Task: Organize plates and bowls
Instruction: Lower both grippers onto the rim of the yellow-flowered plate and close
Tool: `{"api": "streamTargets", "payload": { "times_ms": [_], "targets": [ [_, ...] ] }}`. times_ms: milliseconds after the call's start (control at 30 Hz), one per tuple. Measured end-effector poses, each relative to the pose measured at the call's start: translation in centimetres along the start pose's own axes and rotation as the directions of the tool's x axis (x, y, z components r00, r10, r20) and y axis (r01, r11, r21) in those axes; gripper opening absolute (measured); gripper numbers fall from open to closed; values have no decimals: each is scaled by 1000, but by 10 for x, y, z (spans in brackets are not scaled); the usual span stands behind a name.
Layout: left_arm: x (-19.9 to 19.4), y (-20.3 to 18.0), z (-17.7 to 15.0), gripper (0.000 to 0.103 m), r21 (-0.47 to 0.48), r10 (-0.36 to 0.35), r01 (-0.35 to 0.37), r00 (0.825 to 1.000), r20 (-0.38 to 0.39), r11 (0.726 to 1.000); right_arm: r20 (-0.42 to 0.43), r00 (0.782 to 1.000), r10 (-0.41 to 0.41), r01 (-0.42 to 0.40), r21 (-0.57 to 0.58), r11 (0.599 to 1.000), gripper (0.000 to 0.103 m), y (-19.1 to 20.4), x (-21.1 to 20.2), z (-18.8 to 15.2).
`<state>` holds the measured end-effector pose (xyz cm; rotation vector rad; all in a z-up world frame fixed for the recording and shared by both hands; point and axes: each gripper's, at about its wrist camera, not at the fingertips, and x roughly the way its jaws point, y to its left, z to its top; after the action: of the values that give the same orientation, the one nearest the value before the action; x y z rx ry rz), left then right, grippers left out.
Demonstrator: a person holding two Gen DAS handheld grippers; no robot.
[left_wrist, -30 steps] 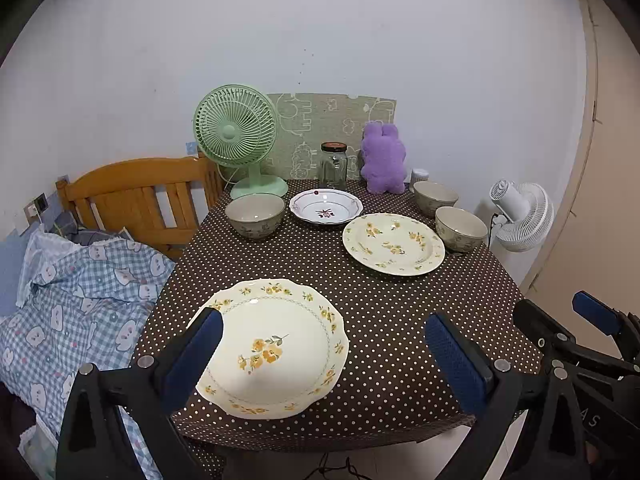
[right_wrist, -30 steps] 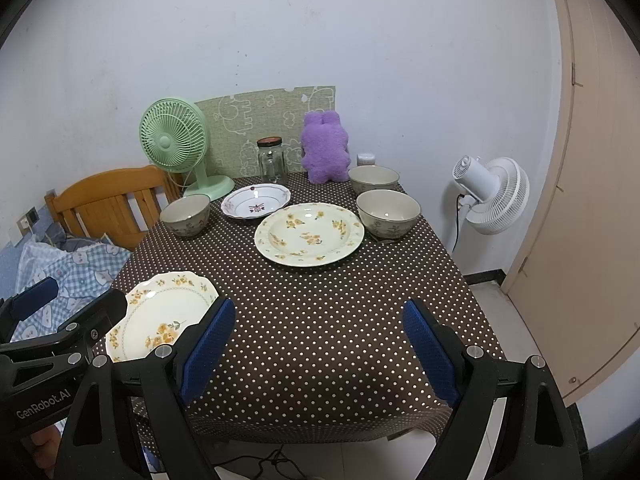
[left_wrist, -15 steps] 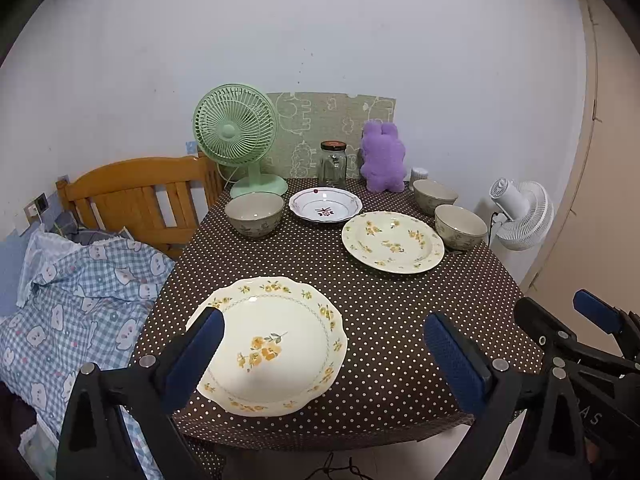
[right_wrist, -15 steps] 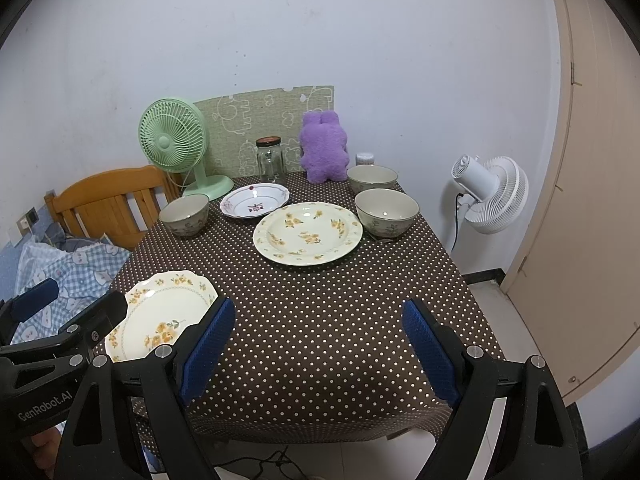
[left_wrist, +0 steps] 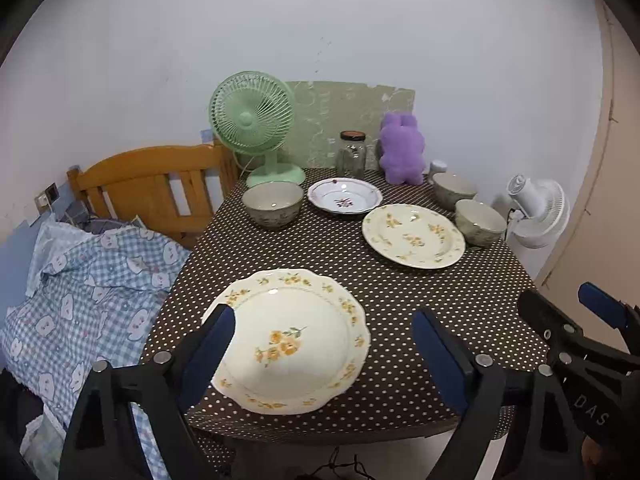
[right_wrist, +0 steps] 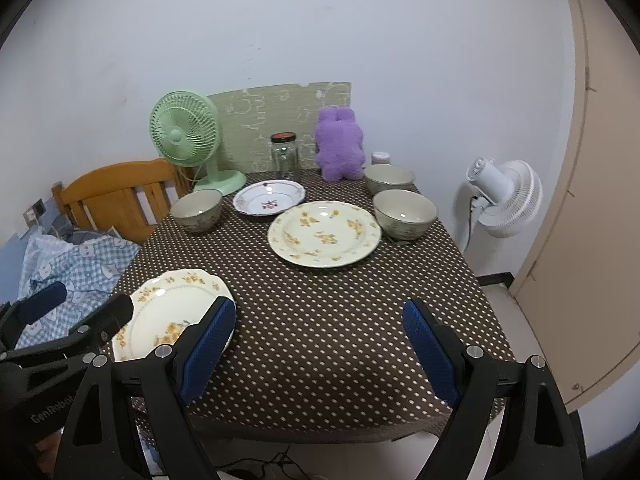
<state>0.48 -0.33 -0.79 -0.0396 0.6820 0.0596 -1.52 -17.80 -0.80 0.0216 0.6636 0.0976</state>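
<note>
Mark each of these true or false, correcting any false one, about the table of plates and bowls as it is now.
1. Three bowls stand on the table. True: one bowl on the left, two on the right.
2. The near floral plate is stacked on the far floral plate. False: they lie apart on the cloth.
3. The left gripper clamps the near plate. False: its jaws stand open, though they have just been closing, with the plate below and between them.
4. The right gripper is open and holds nothing. True.
5. The glass jar lies on its side. False: it stands upright beside the purple plush toy.
</note>
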Motion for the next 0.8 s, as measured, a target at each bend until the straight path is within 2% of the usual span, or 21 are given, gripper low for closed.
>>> {"api": "streamTargets", "payload": {
  "times_ms": [267,500,800],
  "targets": [
    [26,30,10,85,-13,15,-15,999,-37,1000,-37,999,25,-25,-11,1000,88,36,25,14],
    [62,59,22,82,7,22,-21,996,-92,1000,-111,993,28,-29,-4,1000,84,71,65,26],
    [118,87,11,79,6,36,-36,978,-207,999,-239,970,36,-37,-1,999,80,107,128,18]
  ]
}}
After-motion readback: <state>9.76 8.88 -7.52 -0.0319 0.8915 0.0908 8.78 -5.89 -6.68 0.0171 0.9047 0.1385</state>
